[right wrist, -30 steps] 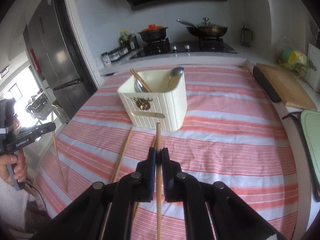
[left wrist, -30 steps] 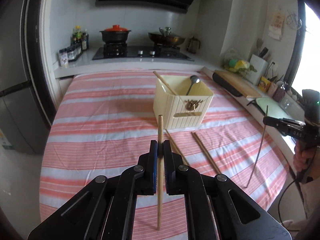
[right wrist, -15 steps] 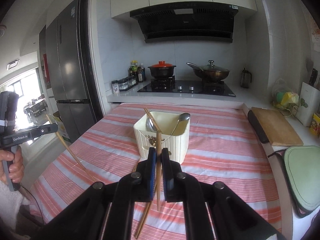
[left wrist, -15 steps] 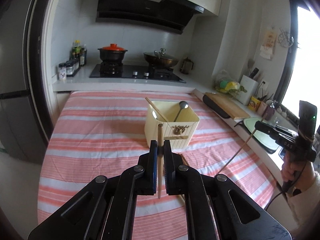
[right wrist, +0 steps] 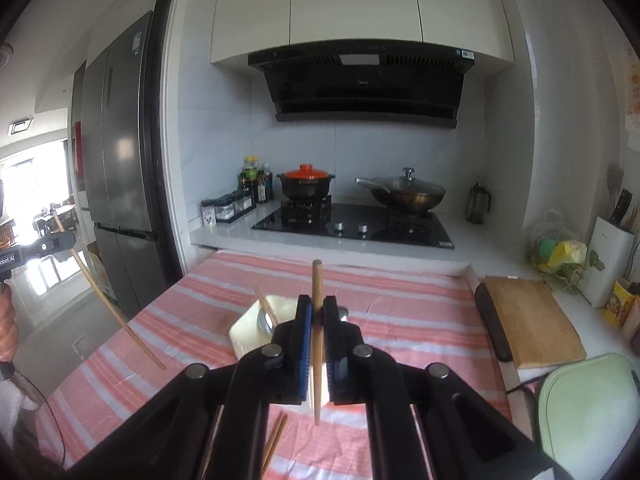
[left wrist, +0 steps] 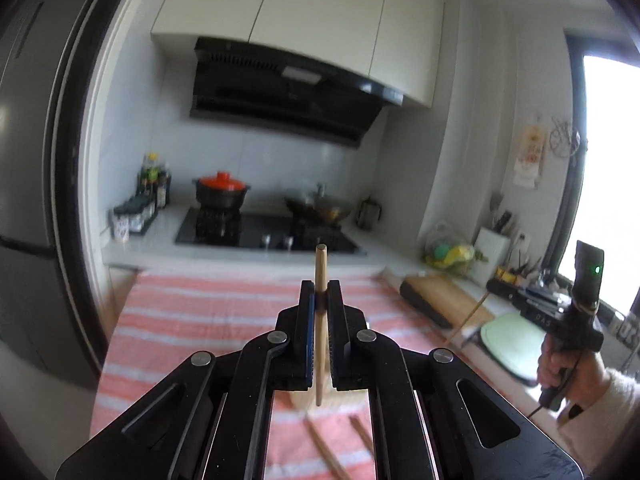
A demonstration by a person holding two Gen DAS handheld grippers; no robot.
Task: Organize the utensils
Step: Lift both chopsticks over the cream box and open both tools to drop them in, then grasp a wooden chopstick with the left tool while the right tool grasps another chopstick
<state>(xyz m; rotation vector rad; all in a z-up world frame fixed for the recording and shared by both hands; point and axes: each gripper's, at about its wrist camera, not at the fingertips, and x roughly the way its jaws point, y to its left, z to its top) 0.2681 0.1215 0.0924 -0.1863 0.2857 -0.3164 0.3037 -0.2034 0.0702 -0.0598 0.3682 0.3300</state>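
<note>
Over the striped table (right wrist: 400, 300), one chopstick (left wrist: 320, 320) was clamped by each gripper (left wrist: 320, 300), while two were left lying beside the holder (right wrist: 248, 330).

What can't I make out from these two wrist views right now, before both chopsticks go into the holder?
- Left wrist view: the cream holder is almost wholly hidden behind the left hand-held gripper; the view is blurred too.
- Right wrist view: the holder's inside is partly blocked by the right hand-held gripper.
- Loose chopsticks on the cloth: cut off by gripper bodies; count unclear.
</note>
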